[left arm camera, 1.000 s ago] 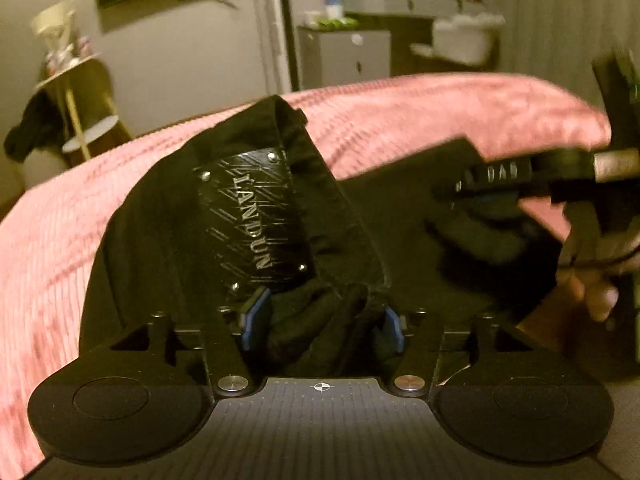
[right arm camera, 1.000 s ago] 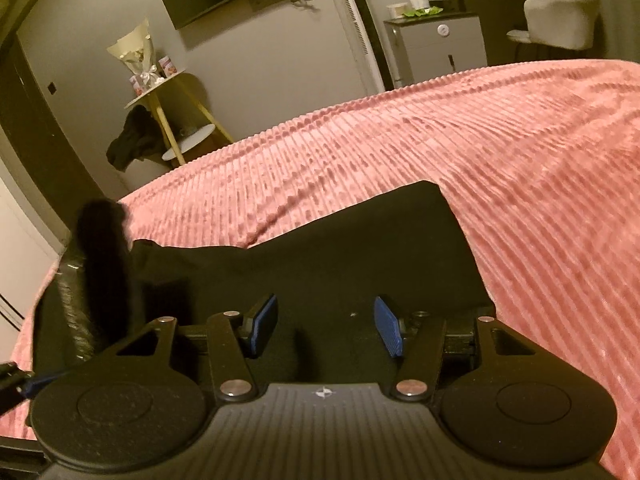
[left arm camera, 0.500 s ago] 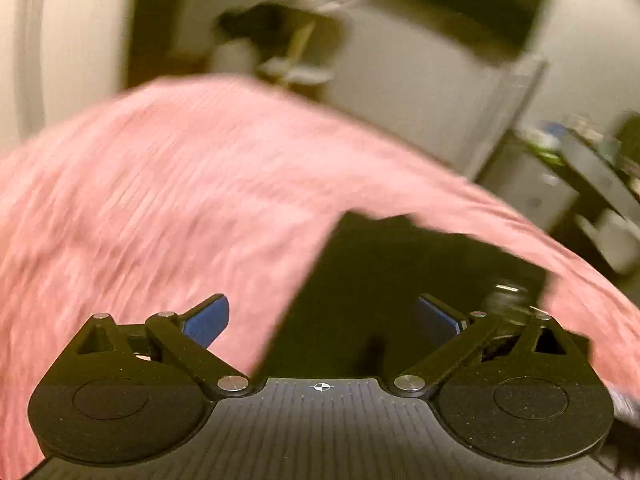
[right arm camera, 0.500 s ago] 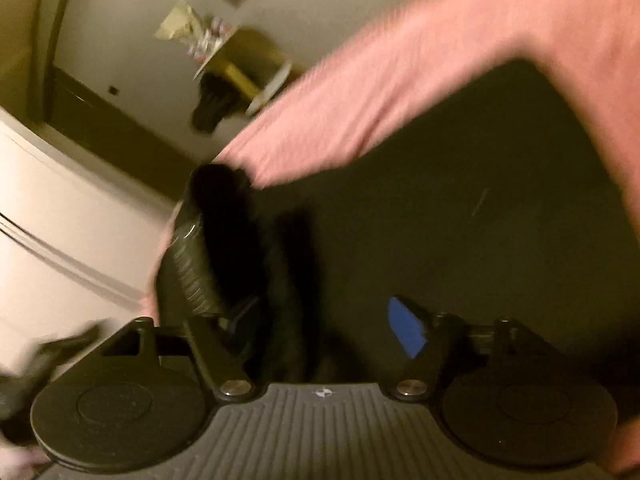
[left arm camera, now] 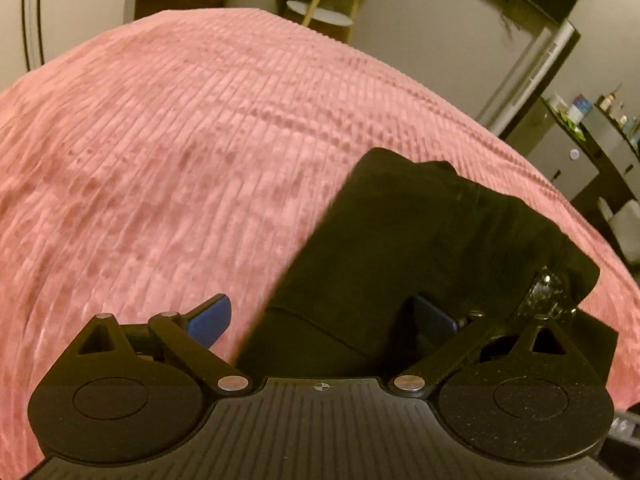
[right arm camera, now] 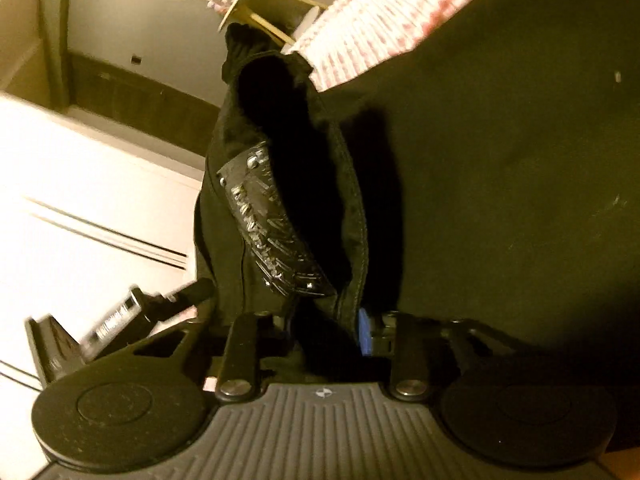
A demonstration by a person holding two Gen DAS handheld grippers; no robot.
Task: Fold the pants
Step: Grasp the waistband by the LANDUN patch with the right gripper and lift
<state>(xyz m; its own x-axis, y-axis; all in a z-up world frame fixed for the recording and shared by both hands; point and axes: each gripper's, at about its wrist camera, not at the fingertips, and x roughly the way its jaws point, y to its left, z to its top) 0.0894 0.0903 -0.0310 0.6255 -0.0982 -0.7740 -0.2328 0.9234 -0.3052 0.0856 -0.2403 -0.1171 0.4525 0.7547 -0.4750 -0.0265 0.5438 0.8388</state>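
Black pants (left arm camera: 420,240) lie folded on the pink ribbed bedspread (left arm camera: 160,160). My left gripper (left arm camera: 322,316) is open wide just above the pants' near left edge. Its right pad (left arm camera: 434,318) is over the cloth and its left pad (left arm camera: 210,316) is over the bedspread, with nothing gripped. In the right wrist view the waistband with its shiny black leather patch (right arm camera: 272,236) stands up in a bunch. My right gripper (right arm camera: 316,324) is closing on this bunch. The blue right pad (right arm camera: 364,332) lies against the cloth, and the left pad is hidden behind it.
A small round table with yellow legs (left arm camera: 320,16) stands beyond the bed's far edge. A grey dresser with bottles (left arm camera: 580,152) is at the right. White panelled doors (right arm camera: 80,200) show left of the waistband. A blurred part of the other gripper (right arm camera: 116,316) sits low at the left.
My left gripper let go of the waistband, rolled and moved aside, and now stands open over the pants' edge. My right gripper swung down to the raised waistband and closed around it.
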